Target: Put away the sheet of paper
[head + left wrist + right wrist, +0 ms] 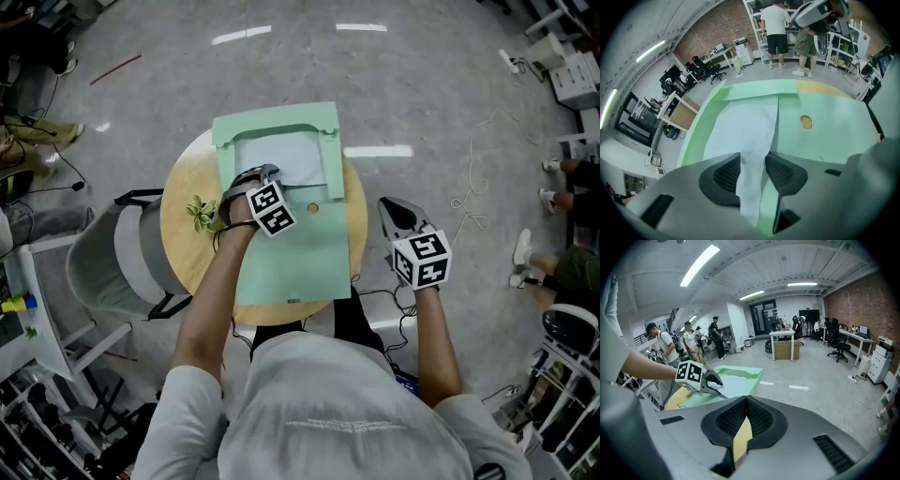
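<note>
My left gripper (752,164): jaws parted, sheet of paper (740,124) unpinched between them, lying in green folder (834,140) | my right gripper (746,404): jaws together, empty.

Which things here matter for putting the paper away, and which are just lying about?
In the job: paper, green folder, left gripper.
Lying about: plant, chair, right gripper.
</note>
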Demonstrator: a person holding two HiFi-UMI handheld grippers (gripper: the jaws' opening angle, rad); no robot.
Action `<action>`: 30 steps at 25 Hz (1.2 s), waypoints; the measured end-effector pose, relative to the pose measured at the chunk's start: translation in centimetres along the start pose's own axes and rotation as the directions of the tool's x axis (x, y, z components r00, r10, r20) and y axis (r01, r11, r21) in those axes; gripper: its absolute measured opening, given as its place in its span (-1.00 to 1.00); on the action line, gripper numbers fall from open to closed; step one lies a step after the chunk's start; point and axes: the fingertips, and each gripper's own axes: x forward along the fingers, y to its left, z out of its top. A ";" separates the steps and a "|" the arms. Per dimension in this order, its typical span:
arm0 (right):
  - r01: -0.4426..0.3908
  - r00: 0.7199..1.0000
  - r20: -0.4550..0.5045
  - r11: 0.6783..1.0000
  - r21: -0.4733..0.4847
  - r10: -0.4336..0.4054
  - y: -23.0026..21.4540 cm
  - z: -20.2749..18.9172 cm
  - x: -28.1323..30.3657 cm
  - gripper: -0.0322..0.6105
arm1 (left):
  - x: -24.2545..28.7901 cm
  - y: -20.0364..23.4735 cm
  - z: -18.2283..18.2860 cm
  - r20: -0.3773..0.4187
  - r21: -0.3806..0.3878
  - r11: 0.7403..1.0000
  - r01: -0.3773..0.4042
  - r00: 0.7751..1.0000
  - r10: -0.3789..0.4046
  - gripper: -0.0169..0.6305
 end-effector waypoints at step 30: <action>0.131 0.944 0.328 0.942 -0.309 -0.024 6.1 12.8 -11.8 -0.81 | -23.3 2.6 2.4 0.366 -0.502 0.847 -0.177 0.843 0.393 -0.89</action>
